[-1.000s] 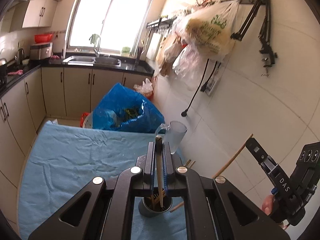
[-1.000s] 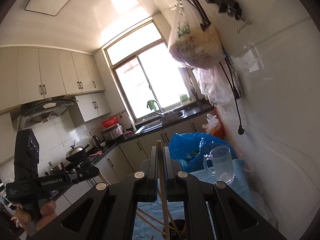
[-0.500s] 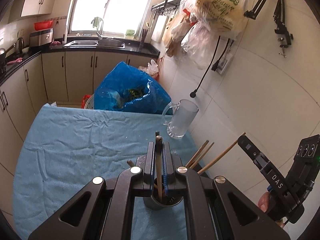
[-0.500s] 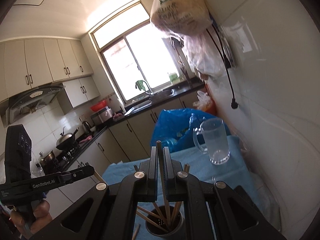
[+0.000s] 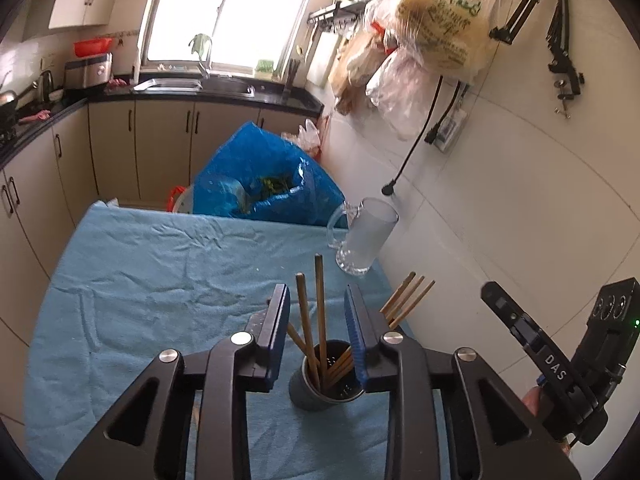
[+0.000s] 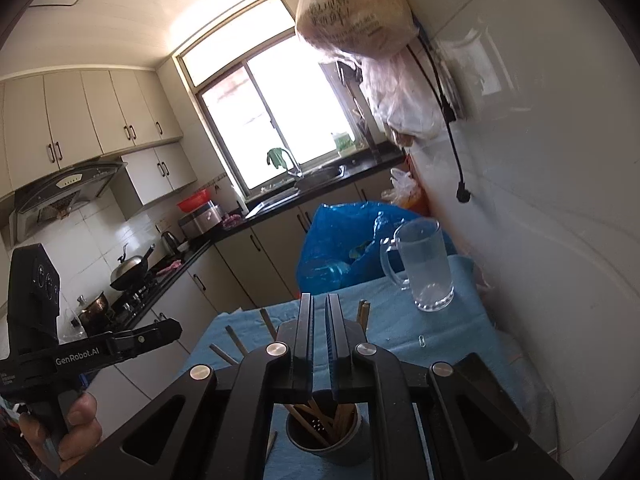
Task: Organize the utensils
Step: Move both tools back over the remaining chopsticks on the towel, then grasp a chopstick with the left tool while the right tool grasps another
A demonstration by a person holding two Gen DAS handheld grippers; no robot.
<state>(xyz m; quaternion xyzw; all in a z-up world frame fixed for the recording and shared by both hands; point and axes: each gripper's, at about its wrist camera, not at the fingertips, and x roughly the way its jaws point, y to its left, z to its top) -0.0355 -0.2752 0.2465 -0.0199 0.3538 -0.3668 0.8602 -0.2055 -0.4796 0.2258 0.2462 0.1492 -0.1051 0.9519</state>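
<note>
Left tongs: spread wide, gripping nothing, fingers standing either side of two upright chopsticks without clearly touching them. Right tongs: parted by only a slit, nothing visible in it, hovering above the same dark holder.

Holder on the blue-clothed table, near its right edge and towards the near edge, bristling with chopsticks, several leaning right. Glass mug well apart, by the far right corner.

Judged as the let-go after a drop:
- Keep the left fingers wide and lift straight up.
- Avoid any sideways drift, which would likely catch the tall sticks and tip the light holder.
- Raise the right tongs clear first to spare a knock between the two.
- Check the cloth just left of the holder: possibly one stray stick there, too hidden to confirm.
</note>
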